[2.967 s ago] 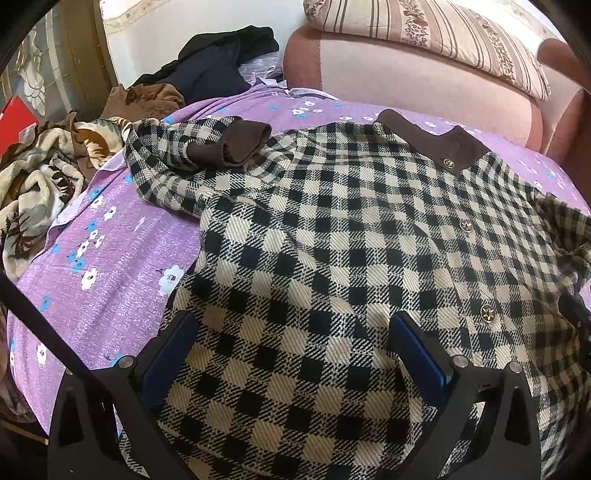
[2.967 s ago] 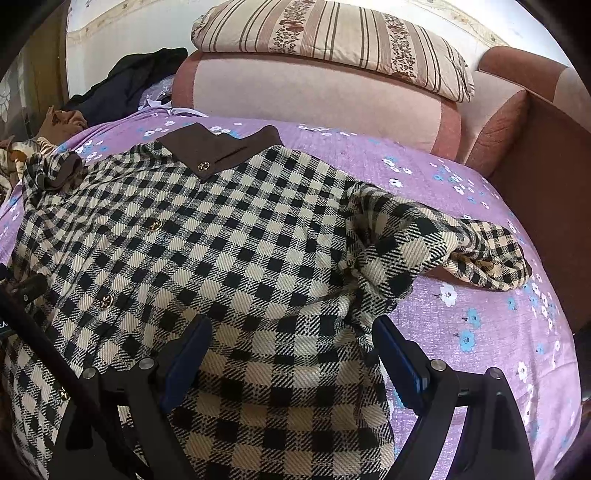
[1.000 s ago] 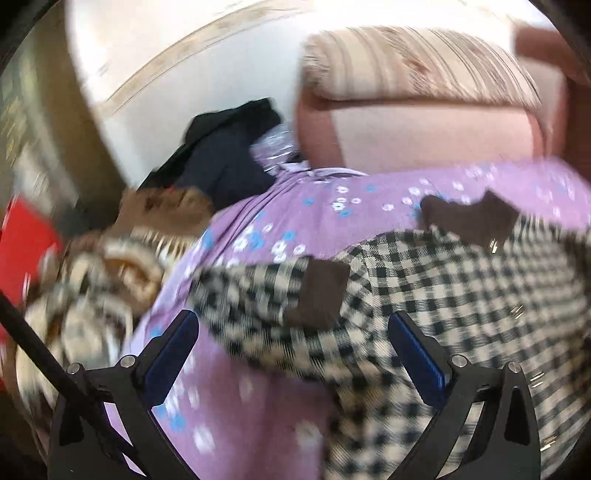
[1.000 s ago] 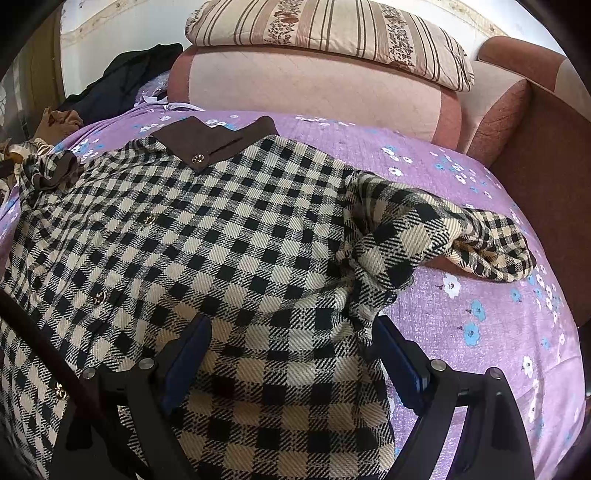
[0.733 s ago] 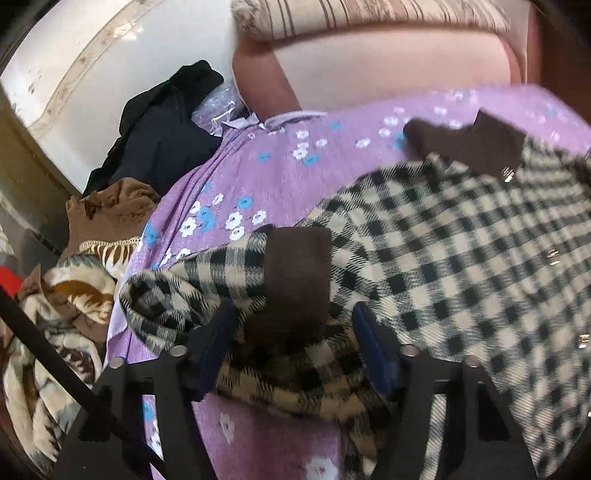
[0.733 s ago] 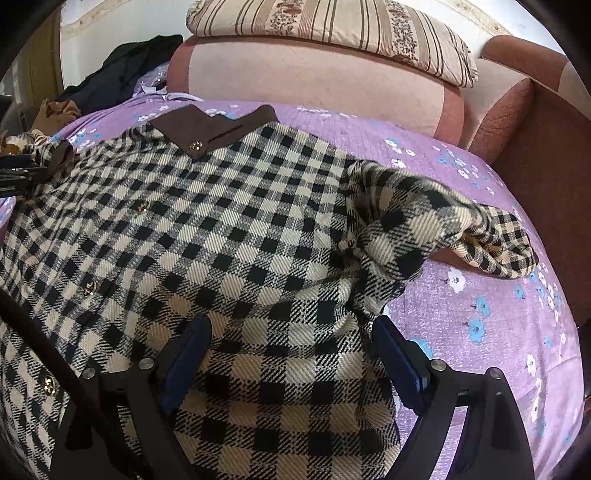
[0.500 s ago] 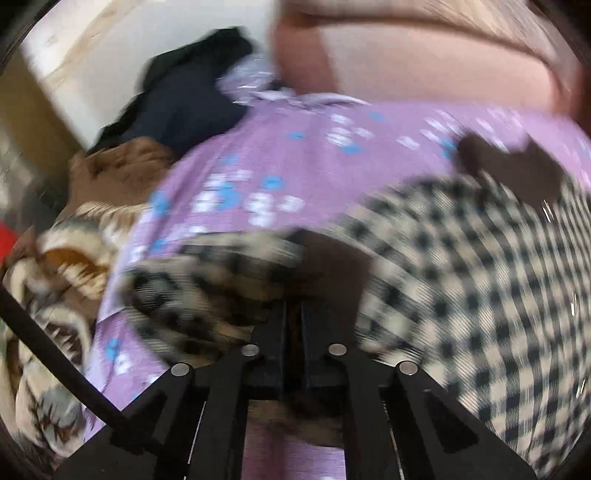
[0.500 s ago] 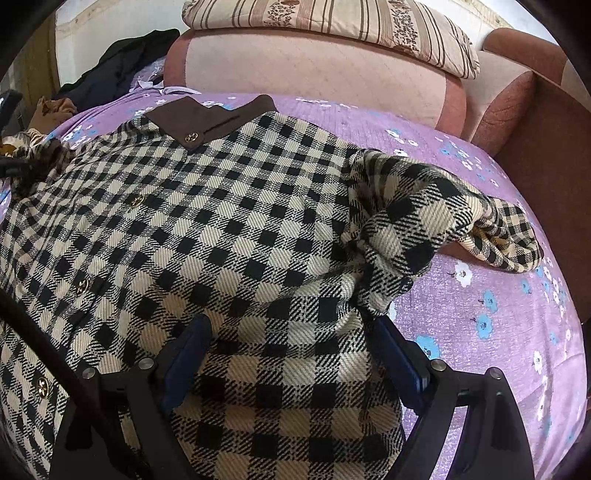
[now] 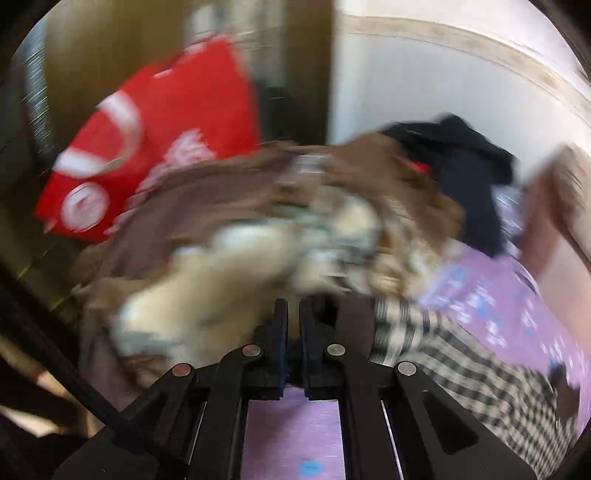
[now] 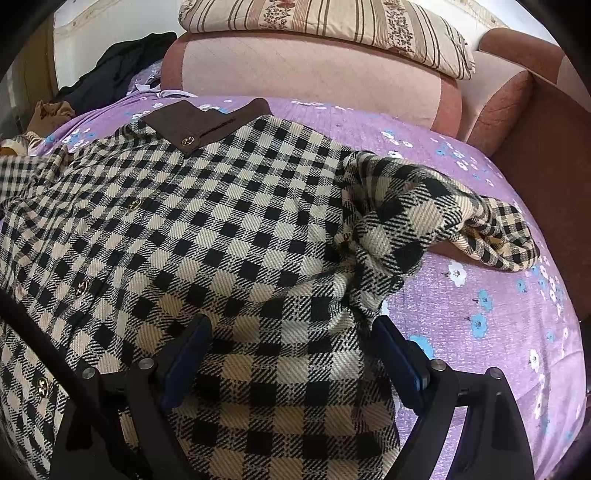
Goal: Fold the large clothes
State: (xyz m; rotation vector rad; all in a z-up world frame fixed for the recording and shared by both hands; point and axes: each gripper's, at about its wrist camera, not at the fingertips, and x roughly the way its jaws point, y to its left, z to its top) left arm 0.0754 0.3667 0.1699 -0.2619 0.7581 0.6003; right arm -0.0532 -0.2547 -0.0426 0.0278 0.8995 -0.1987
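Observation:
A black-and-cream checked shirt (image 10: 221, 229) with a brown collar (image 10: 207, 123) lies button side up on the purple flowered bed. Its right sleeve (image 10: 436, 218) is bunched up at the right. My right gripper (image 10: 291, 354) is open and hovers low over the shirt's lower body. My left gripper (image 9: 293, 317) is shut on the shirt's left sleeve; the brown cuff (image 9: 351, 325) and checked sleeve (image 9: 443, 350) trail to the right of the fingers. The left wrist view is blurred by motion.
A pile of brown and patterned clothes (image 9: 277, 236) lies at the bed's left end, with a red bag (image 9: 155, 140) behind it. A dark garment (image 10: 122, 62) and a pink sofa back (image 10: 314, 70) with a striped pillow (image 10: 325, 18) stand behind the bed.
My left gripper moved from the hem to the left cuff, closed on it, and has swung left with the sleeve. The right gripper stayed open and crept a little forward.

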